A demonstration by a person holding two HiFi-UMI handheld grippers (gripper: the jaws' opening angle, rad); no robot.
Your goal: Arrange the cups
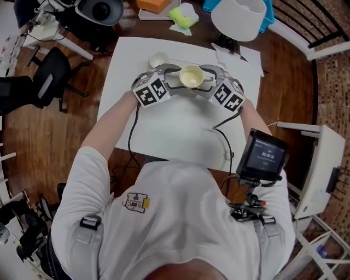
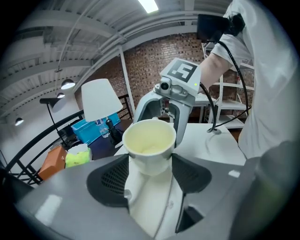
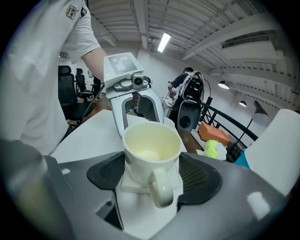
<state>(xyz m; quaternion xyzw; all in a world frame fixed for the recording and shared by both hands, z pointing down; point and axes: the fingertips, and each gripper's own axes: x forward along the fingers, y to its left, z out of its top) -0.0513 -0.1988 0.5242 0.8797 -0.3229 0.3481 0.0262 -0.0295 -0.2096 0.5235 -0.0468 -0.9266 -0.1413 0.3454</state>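
A cream cup [image 1: 191,76] hangs above the white table [image 1: 180,126], gripped from both sides. My left gripper [image 1: 176,77] is shut on its left side and my right gripper [image 1: 206,79] on its right. In the left gripper view the cup [image 2: 149,145] sits between the dark pads of the left gripper [image 2: 150,161], with the right gripper [image 2: 176,93] facing it. The right gripper view shows the cup [image 3: 151,150] with its handle toward the camera, inside the right gripper [image 3: 152,171]. A flat white square shows under its base. A second white cup [image 1: 158,59] stands on the table behind.
A white lamp shade [image 1: 239,17] stands past the table's far edge, with papers [image 1: 240,54] below it. An orange box [image 1: 153,4] and a green object [image 1: 182,16] lie on the dark desk behind. A black chair [image 1: 49,76] is left, a white shelf [image 1: 322,164] right.
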